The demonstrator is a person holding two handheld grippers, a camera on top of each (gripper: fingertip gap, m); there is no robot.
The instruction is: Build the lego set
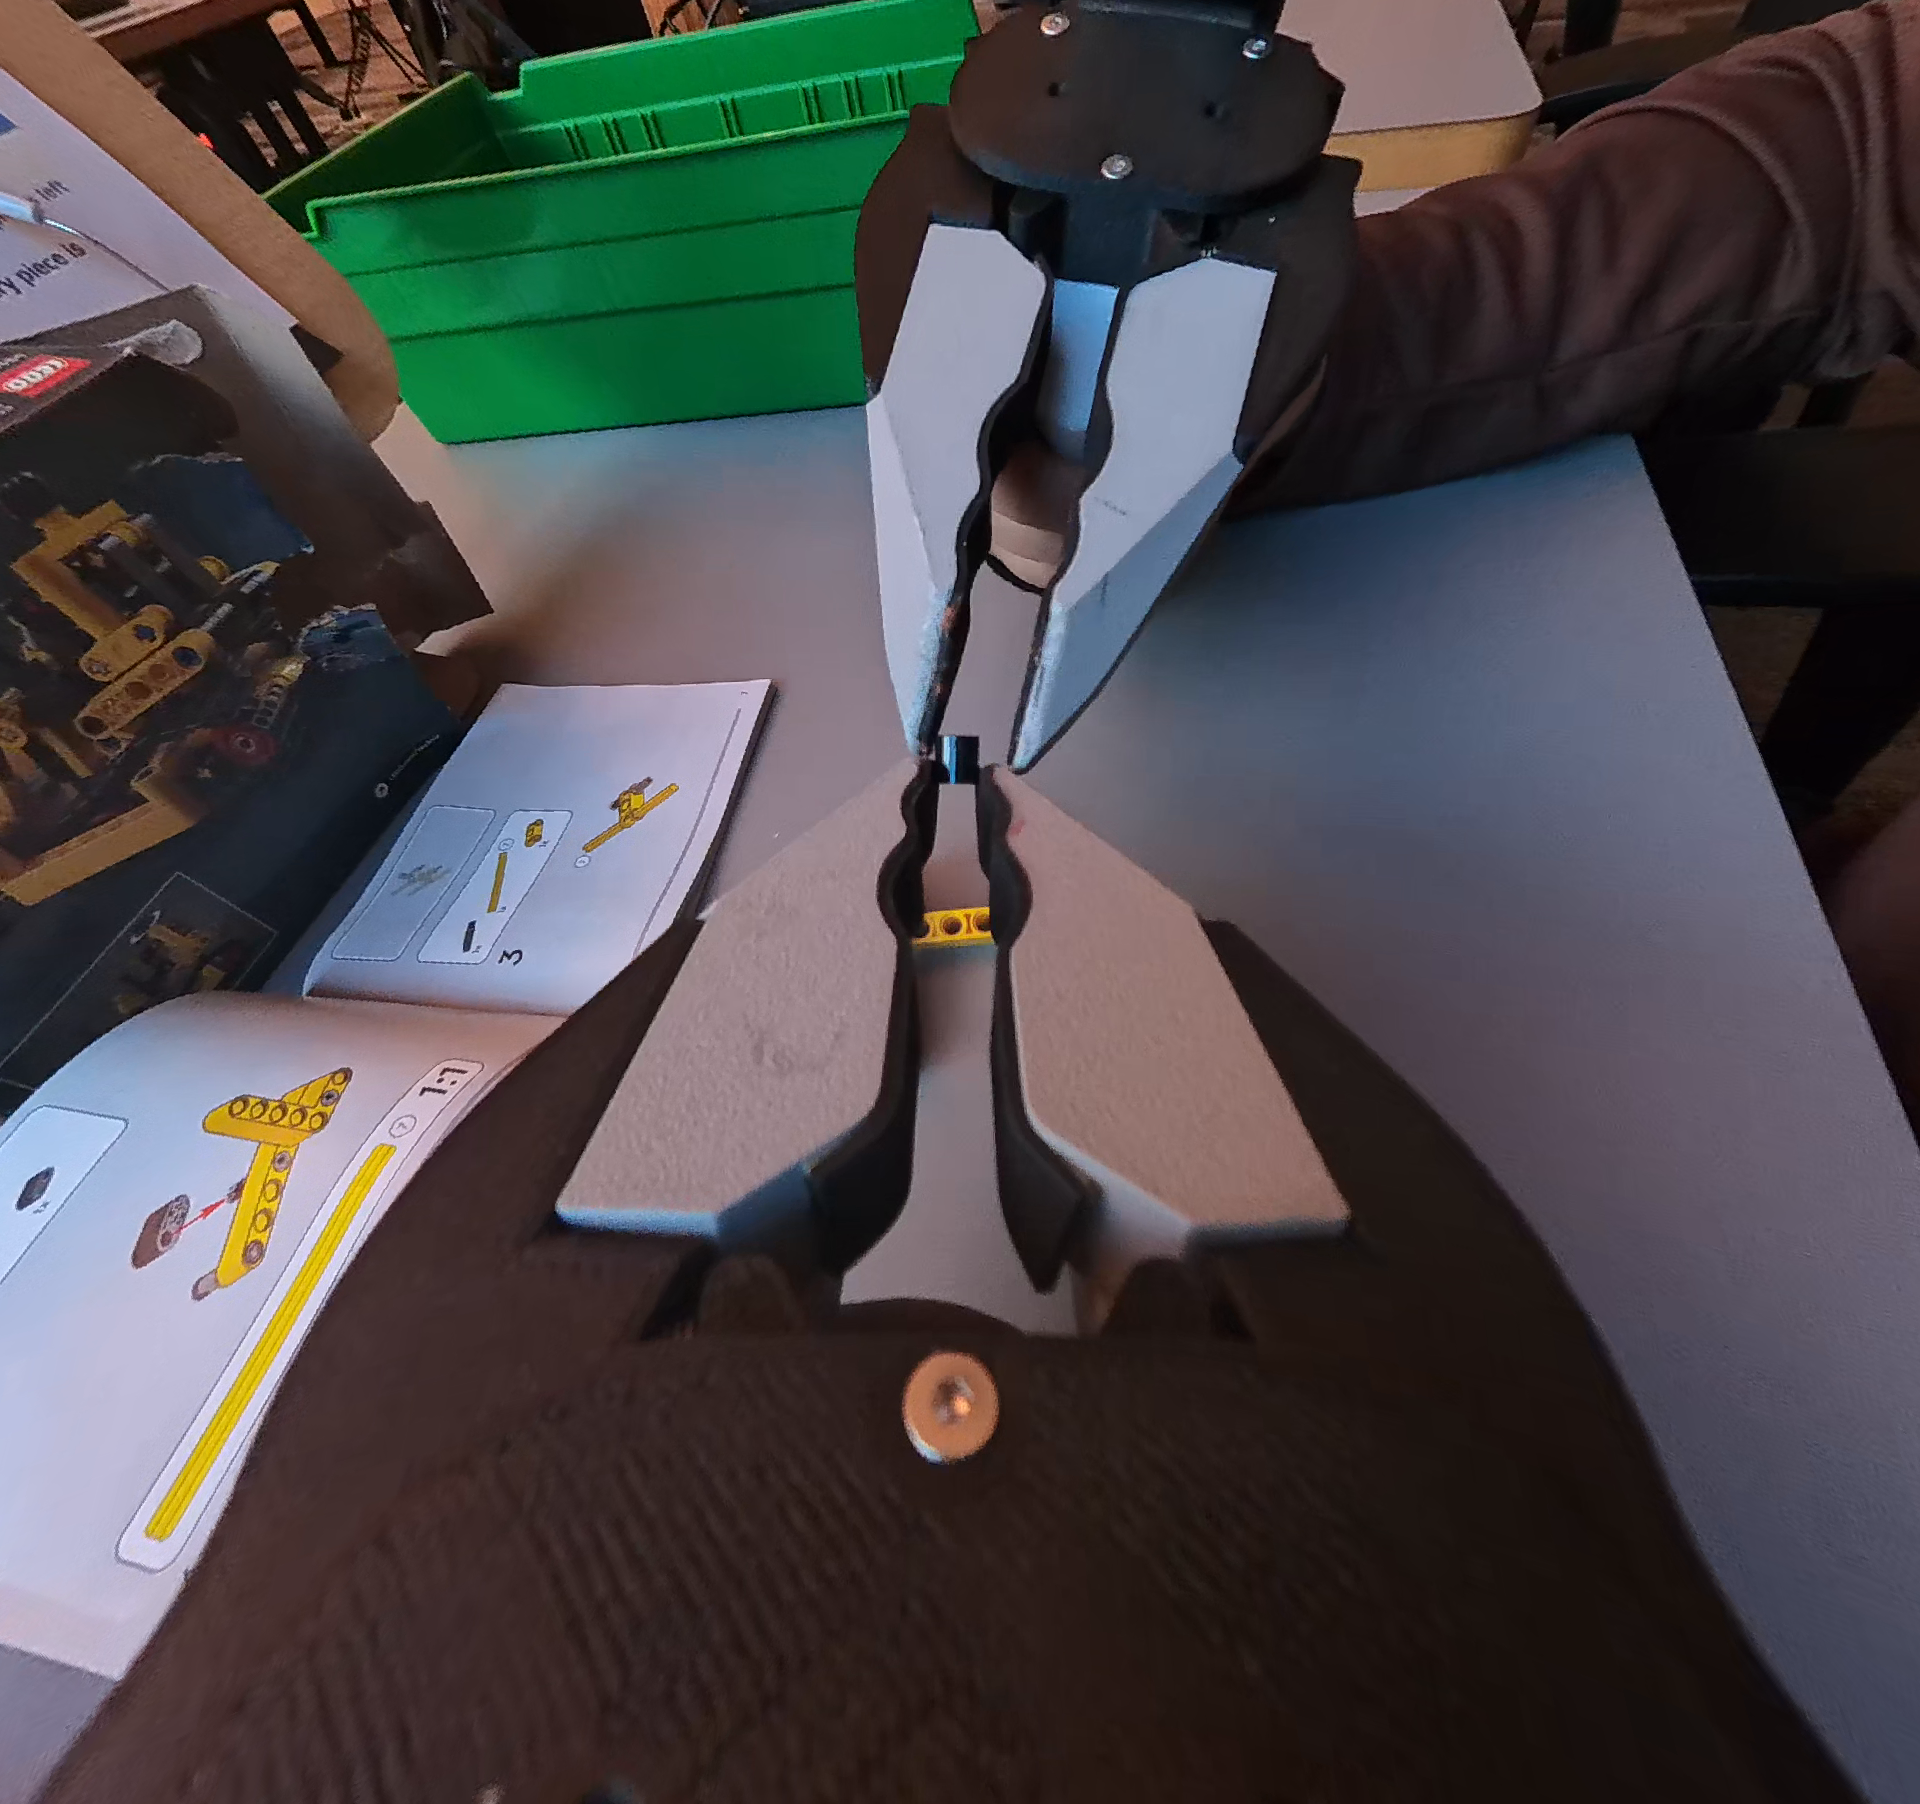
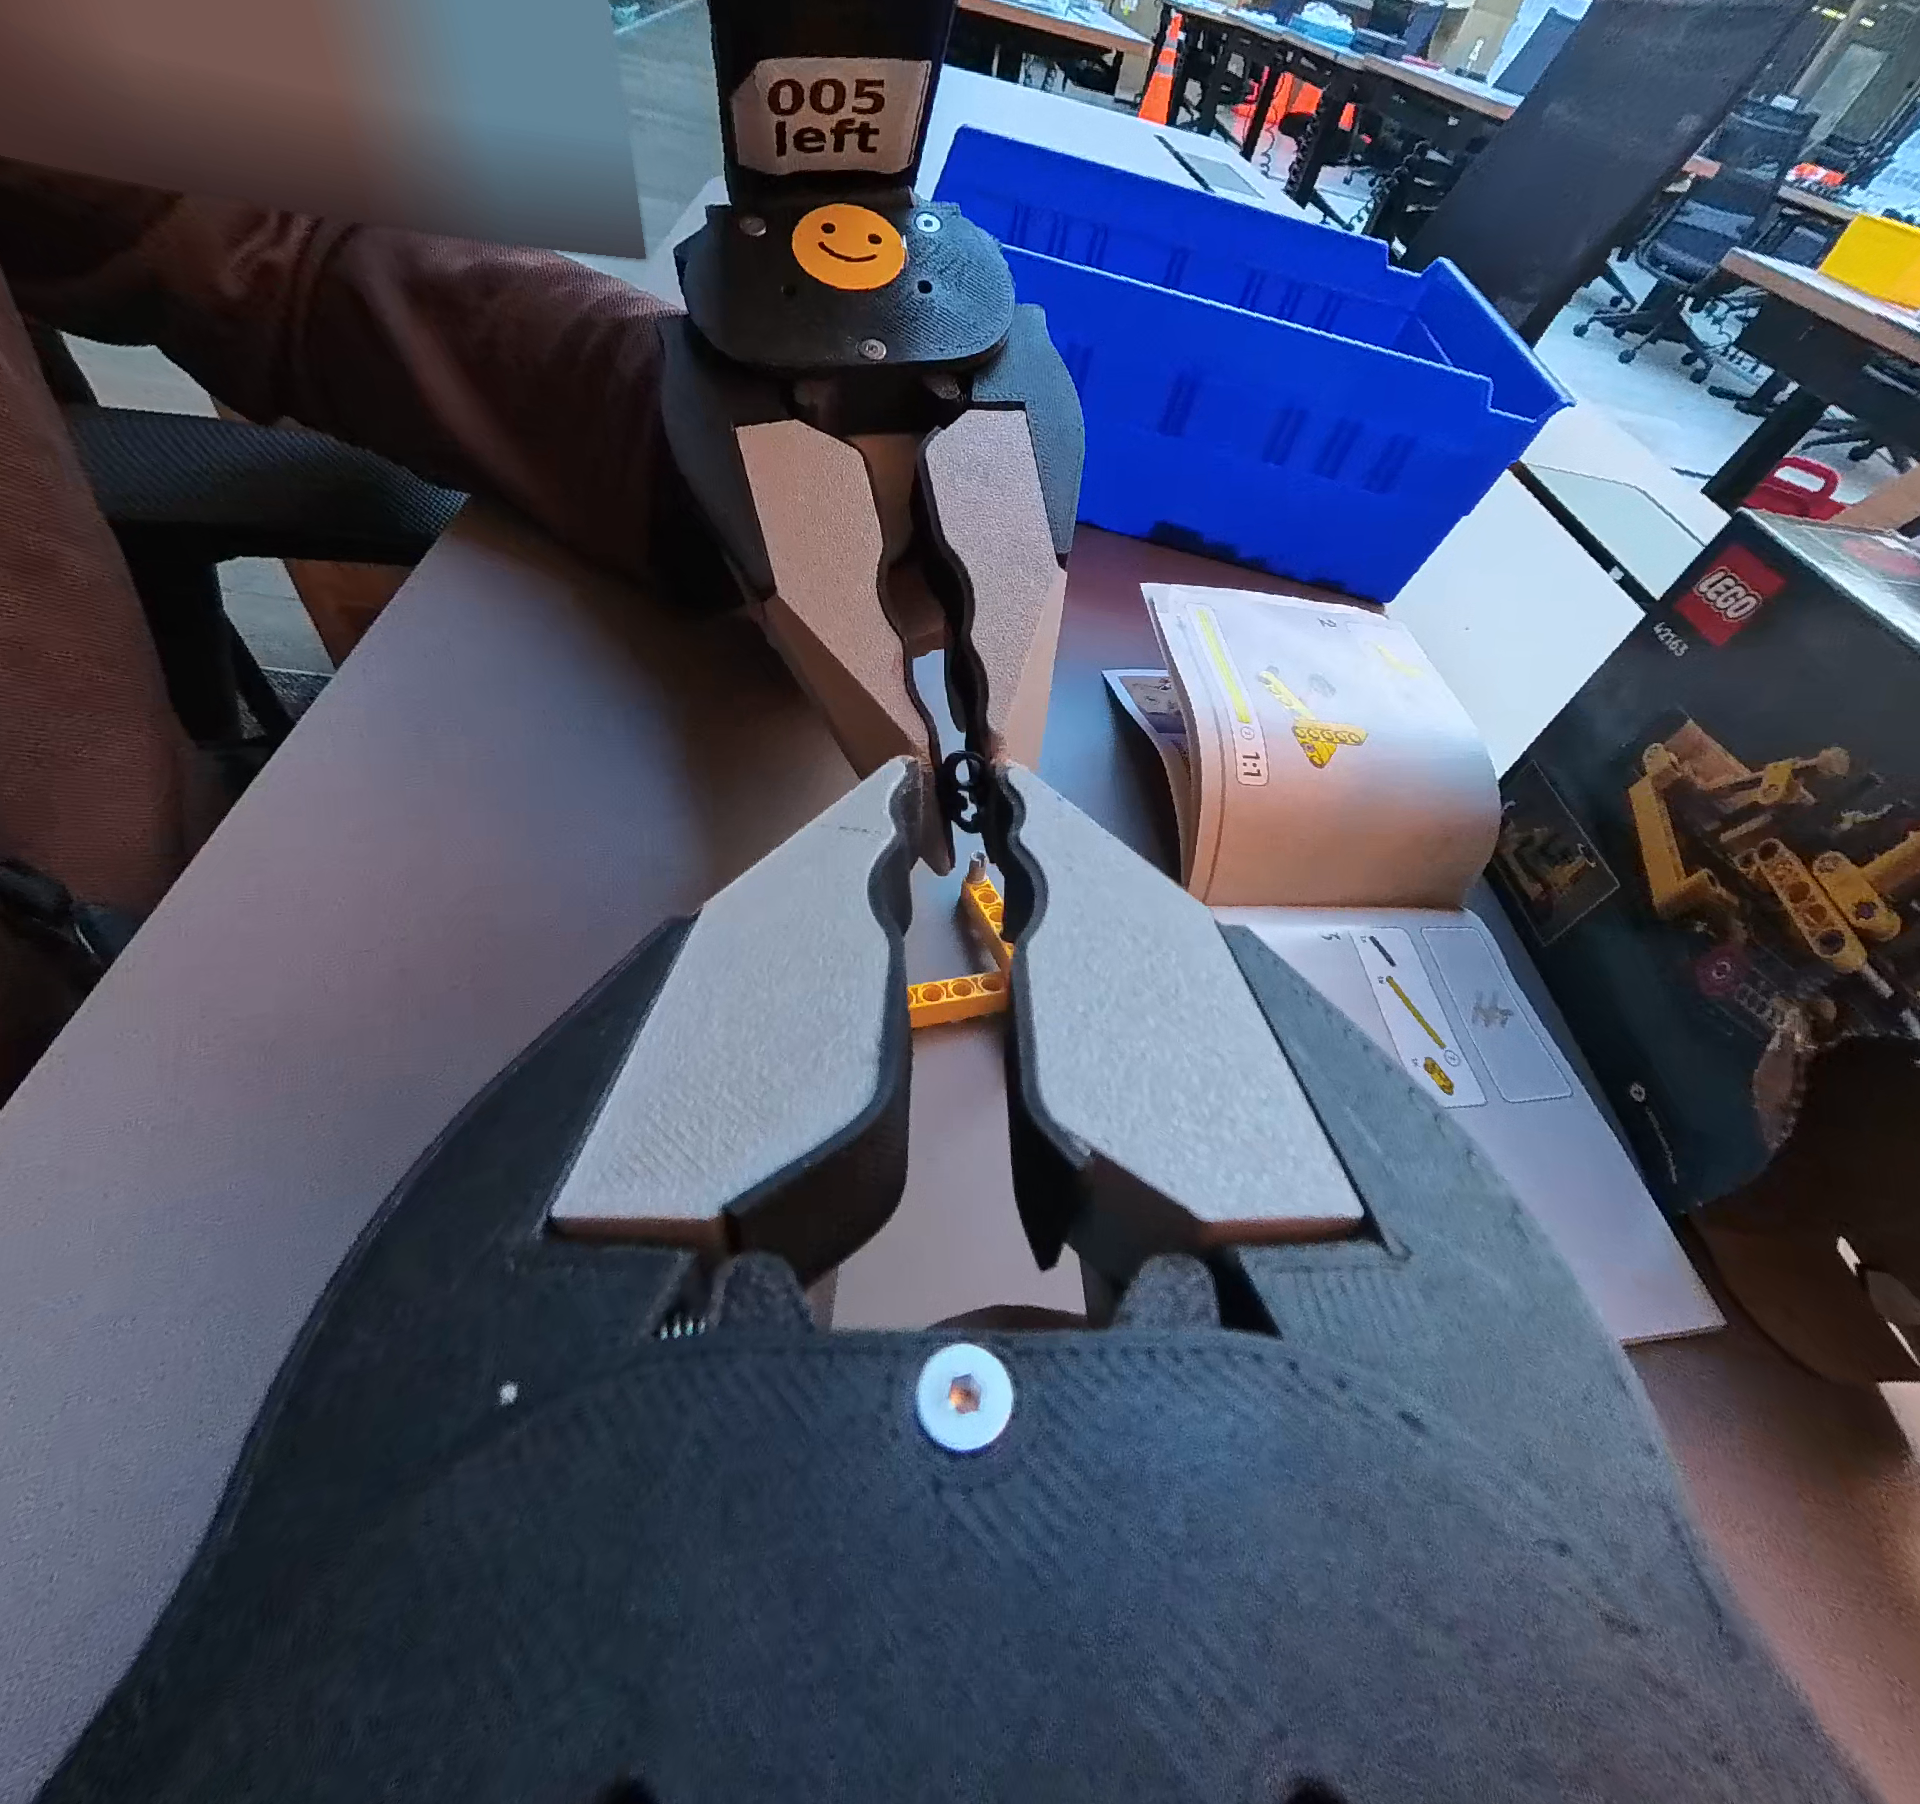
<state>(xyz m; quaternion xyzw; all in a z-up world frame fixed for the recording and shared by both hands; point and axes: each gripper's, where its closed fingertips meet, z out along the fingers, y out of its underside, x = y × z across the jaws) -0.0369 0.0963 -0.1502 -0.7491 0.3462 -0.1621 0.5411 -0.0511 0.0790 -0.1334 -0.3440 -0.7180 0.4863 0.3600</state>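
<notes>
A small black two-hole Lego piece (image 1: 958, 759) is held above the grey table between both grippers' tips; it also shows in the right wrist view (image 2: 966, 796). My left gripper (image 1: 958, 780) is shut on it, and from the right wrist view it (image 2: 961, 746) comes in from the far side. My right gripper (image 2: 961, 784) is slightly open, its tips flanking the piece; in the left wrist view it (image 1: 971, 759) comes in from above. Below them a yellow angled beam (image 2: 956, 991) lies on the table with a grey pin (image 2: 977, 866) standing in its end. Only part of the beam (image 1: 951, 926) shows between my left fingers.
An open instruction booklet (image 1: 582, 840) (image 2: 1330, 746) lies beside the grippers, with the Lego box (image 1: 125, 611) (image 2: 1714, 871) past it. A green bin (image 1: 623, 279) and a blue bin (image 2: 1247, 383) stand at opposite ends of the table. A person's sleeve (image 1: 1610, 248) rests at the table edge. Both grippers' tips are close together, under 4 cm apart.
</notes>
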